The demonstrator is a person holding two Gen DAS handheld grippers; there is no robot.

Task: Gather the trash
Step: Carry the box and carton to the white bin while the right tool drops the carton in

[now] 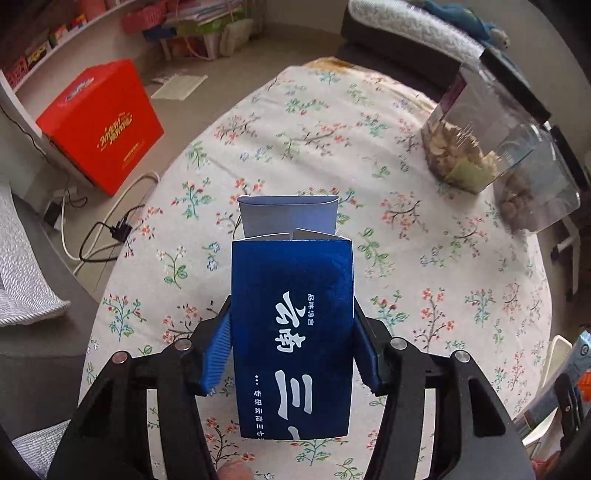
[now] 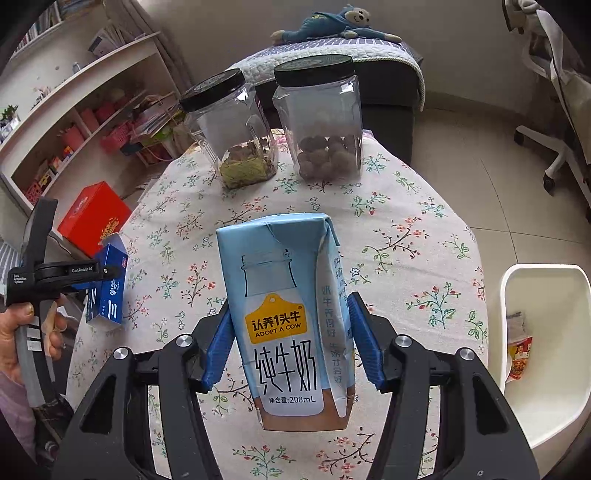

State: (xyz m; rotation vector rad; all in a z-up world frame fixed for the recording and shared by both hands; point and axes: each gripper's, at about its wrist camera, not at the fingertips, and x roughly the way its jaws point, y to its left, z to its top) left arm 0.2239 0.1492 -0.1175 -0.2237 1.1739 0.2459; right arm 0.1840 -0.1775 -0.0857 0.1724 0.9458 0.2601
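Observation:
My left gripper (image 1: 291,317) is shut on a dark blue cardboard box (image 1: 291,332) with white Chinese lettering and an open top flap, held above the floral tablecloth (image 1: 332,129). My right gripper (image 2: 290,325) is shut on a light blue 200 mL milk carton (image 2: 284,314), held upright above the same table. In the right wrist view the left gripper (image 2: 110,273) with the blue box (image 2: 107,291) shows at the table's left edge. A white trash bin (image 2: 546,350) with some wrappers inside stands on the floor at the right.
Two clear jars with black lids stand at the table's far side, one with dried pieces (image 2: 236,133), one with brown balls (image 2: 321,122). A red box (image 1: 101,125) and cables lie on the floor at the left. A sofa with a plush toy (image 2: 332,22) is behind.

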